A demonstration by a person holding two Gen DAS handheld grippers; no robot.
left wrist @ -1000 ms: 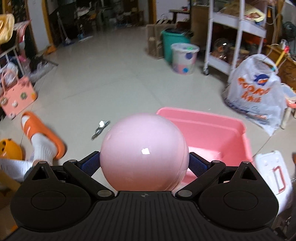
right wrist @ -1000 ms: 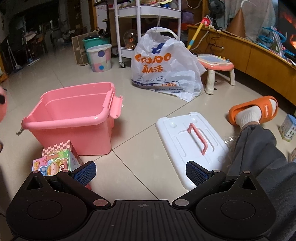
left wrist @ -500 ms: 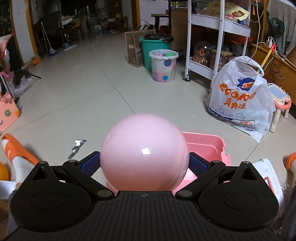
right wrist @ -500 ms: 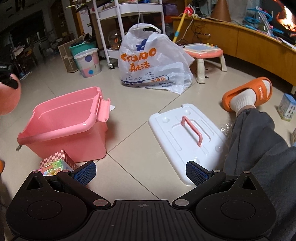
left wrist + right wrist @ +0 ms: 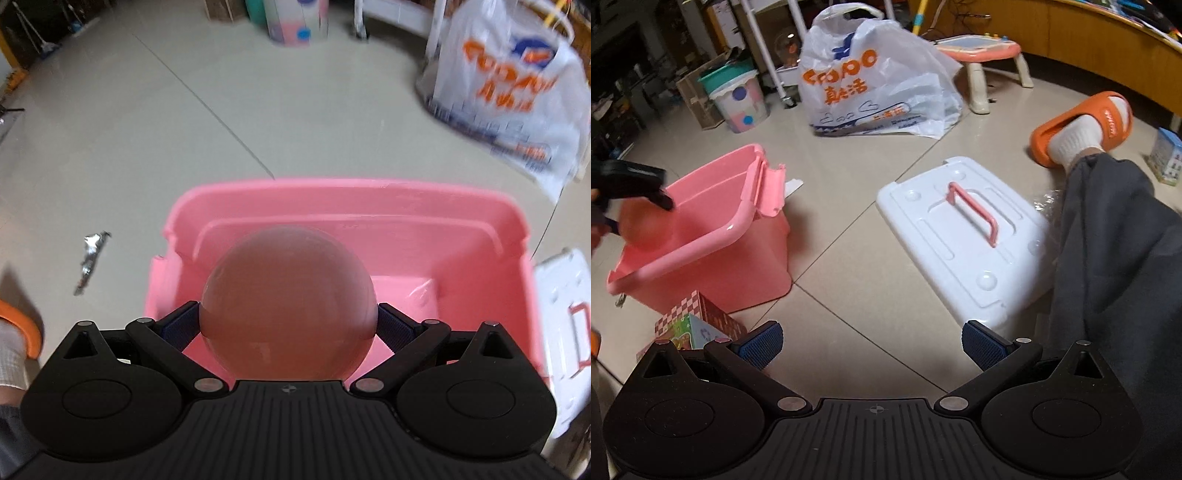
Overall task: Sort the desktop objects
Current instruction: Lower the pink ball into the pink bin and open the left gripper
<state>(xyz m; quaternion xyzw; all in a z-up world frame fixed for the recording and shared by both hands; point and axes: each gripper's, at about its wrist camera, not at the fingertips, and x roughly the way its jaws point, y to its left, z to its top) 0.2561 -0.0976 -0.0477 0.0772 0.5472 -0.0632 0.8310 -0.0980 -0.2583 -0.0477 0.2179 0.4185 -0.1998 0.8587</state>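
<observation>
A: How is the pink ball (image 5: 288,306) held?

B: It is clamped between the blue pads (image 5: 393,326) of the left hand-held gripper (image 5: 289,325), now lowered inside the pink storage bin (image 5: 347,195); half a second ago it was carried above the rim.

A: And the right hand-held gripper (image 5: 871,343)?

B: It is kept wide apart and empty above the floor, with the white lid (image 5: 964,240) just beyond and the checkered toy box (image 5: 698,325) at its left.
</observation>
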